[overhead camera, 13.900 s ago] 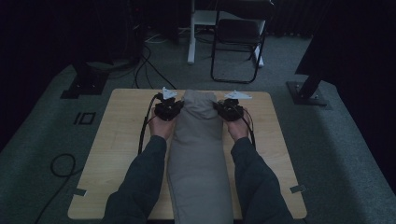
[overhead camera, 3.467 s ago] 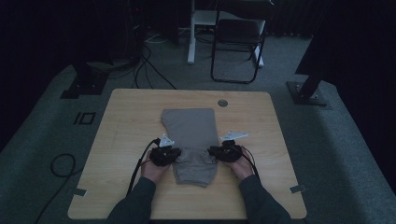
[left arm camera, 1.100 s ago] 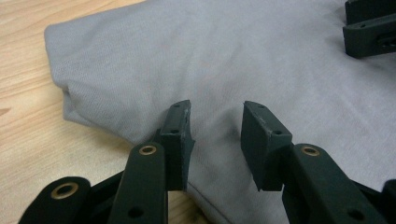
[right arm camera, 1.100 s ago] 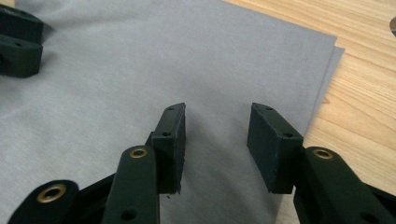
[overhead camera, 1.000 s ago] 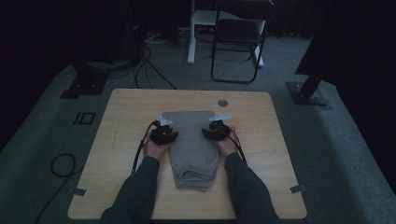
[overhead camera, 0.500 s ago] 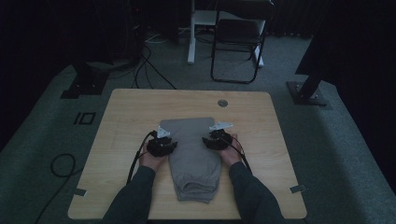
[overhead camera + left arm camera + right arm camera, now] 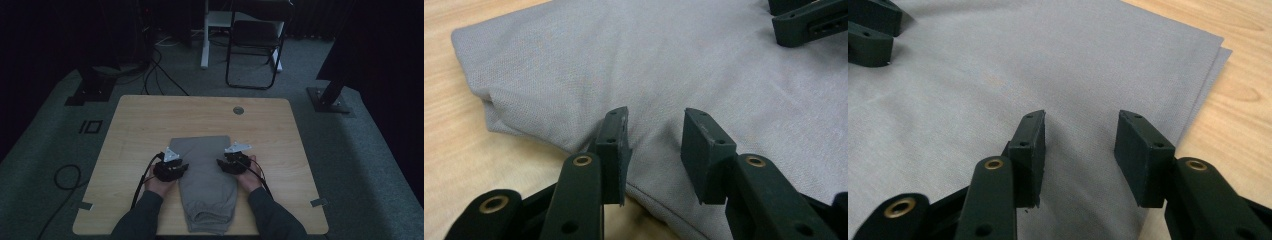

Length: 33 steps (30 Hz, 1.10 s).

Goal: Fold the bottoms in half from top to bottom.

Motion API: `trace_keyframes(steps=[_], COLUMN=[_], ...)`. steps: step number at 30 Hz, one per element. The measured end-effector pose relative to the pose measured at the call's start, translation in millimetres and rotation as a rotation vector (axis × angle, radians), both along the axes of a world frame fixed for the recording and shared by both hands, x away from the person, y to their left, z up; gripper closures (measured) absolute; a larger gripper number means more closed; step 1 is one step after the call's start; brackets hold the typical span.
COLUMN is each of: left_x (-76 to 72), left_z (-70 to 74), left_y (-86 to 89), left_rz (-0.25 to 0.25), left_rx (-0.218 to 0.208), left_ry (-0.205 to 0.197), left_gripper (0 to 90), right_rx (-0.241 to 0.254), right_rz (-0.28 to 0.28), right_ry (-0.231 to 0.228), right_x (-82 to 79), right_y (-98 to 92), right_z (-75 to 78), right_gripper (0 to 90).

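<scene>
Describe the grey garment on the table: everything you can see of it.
The grey garment is a plain, fine-knit fabric that looks soft, folded into a long stack of layers lying flat on the wooden table. Its far end is wider and smooth; the near end, at the table's front edge, shows rounded folds. Layered edges show along its sides. The left hand-held gripper and right hand-held gripper sit over its two sides, jaws open, pinching nothing.

folded garment (image 7: 205, 180) on table (image 7: 135, 125), near its front edge | left gripper (image 7: 172, 170) at garment's left side | right gripper (image 7: 231, 165) at its right side
</scene>
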<state>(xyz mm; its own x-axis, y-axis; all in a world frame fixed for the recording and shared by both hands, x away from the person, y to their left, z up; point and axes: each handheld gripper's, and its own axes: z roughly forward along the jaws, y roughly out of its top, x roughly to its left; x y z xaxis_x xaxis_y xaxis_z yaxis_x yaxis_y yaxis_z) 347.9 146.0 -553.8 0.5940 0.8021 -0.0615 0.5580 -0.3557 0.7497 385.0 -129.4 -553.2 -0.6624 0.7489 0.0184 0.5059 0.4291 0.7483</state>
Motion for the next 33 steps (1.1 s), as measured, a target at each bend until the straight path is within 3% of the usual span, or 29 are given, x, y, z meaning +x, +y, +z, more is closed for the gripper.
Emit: trace_keyframes(steps=[4,12,16,18,22,23,24,29,33], left_x=[-7.6,-9.0,-6.7,-0.3,9.3,17.6,21.5,52.5,70.9], left_z=[-0.9,-1.5,-0.3,5.3,16.7,23.9,26.1,27.3,19.2], left_y=[0.1,-1.6,0.2,5.3,14.1,21.3,24.3,37.9,40.8], left_rz=[-0.009,0.002,0.008,0.042,0.074,0.107,0.12,0.189,0.194], left_rx=[-0.002,0.005,-0.019,-0.021,-0.024,-0.03,-0.034,-0.054,-0.074], left_ry=[-0.008,-0.02,-0.006,-0.023,-0.061,-0.093,-0.096,-0.048,-0.009], left_gripper=[63.1,63.2,62.6,62.5,60.3,60.3,59.7,56.9,53.9], right_rx=[0.007,0.012,0.012,0.011,0.009,0.015,0.019,0.01,0.015], right_rz=[0.009,-0.009,-0.005,0.003,-0.017,-0.027,-0.045,-0.1,-0.134], right_ry=[-0.002,-0.012,-0.006,0.009,-0.004,-0.006,-0.016,-0.013,-0.003], right_x=[-7.2,-11.2,-10.1,-6.1,0.5,3.9,12.4,38.4,59.6], right_y=[-2.2,-1.5,-1.7,-3.2,-6.8,-8.1,-10.3,-11.1,-7.9], right_z=[-0.6,-1.8,-1.1,1.5,6.0,8.2,12.0,14.6,14.6], right_gripper=[56.0,56.0,55.5,54.8,54.5,54.5,54.5,53.9,52.9])
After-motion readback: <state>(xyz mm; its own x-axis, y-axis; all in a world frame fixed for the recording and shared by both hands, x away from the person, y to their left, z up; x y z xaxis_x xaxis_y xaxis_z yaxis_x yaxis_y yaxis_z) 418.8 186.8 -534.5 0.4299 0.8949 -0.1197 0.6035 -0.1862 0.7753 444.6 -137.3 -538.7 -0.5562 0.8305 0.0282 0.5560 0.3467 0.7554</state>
